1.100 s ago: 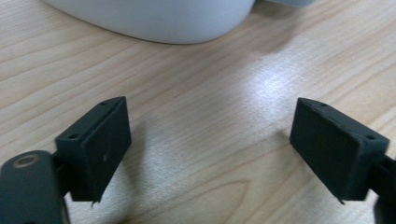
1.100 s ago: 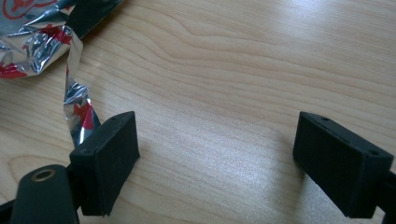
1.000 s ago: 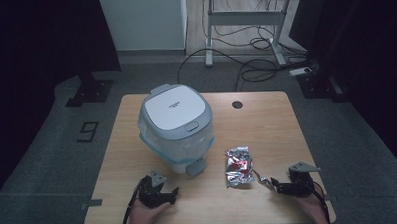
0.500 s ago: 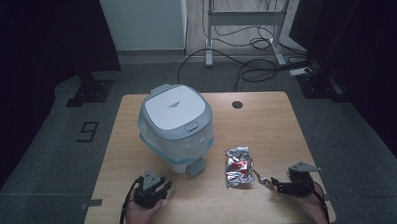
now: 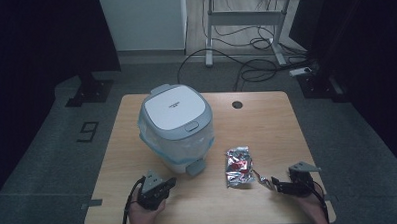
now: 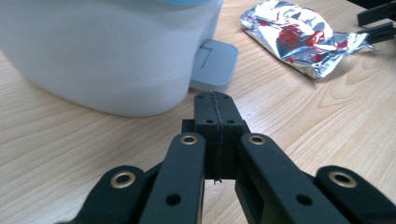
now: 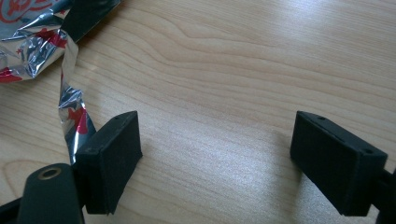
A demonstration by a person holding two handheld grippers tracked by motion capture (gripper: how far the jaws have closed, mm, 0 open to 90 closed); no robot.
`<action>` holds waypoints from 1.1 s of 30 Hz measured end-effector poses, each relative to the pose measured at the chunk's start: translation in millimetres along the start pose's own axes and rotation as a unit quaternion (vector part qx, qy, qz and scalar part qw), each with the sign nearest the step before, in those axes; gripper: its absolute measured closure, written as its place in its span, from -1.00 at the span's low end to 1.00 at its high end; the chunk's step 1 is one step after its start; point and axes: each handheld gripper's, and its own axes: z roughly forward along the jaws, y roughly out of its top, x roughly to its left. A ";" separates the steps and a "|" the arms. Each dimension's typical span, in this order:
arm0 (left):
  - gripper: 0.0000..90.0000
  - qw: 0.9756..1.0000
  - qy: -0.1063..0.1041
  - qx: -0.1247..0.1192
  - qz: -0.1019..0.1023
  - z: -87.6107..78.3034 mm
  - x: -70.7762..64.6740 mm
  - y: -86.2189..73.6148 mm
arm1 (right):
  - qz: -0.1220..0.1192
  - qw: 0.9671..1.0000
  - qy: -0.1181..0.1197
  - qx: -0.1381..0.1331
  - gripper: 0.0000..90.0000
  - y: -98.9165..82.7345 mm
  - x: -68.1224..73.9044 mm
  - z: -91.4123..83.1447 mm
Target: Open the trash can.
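Nearest you, your left gripper (image 6: pixel 217 140) has its jaws pressed together on nothing and points at the grey pedal (image 6: pixel 214 64) at the foot of the white bin (image 5: pixel 176 127), while your right gripper (image 5: pixel 279 185) rests low with jaws spread wide and empty, one pad just beside the twisted tail of the foil packet (image 5: pixel 239 165), which lies on the table (image 5: pixel 267 124) between the bin and that gripper. I judge you are at the reach: next, slide the open jaws around the foil tail and pinch it, with the left pushing the pedal to lift the lid. Against the earlier frames, your left gripper has swung slightly toward the bin; the right one and the packet have not shifted
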 end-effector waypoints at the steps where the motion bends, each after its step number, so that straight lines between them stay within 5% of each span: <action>1: 1.00 1.000 -0.007 0.004 0.001 2.3 -1.7 1.5 | 0.000 1.000 -0.001 0.000 -0.64 0.0 0.0 0.0; 25: 1.00 0.999 -0.030 0.028 0.021 39.5 -20.1 22.6 | 0.005 1.000 -0.005 -0.002 -0.59 -0.1 -0.5 -0.4; 33: 1.00 0.999 -0.017 0.037 0.033 58.8 -20.2 25.6 | 0.006 1.000 -0.006 -0.002 -0.59 -0.1 -0.5 -0.4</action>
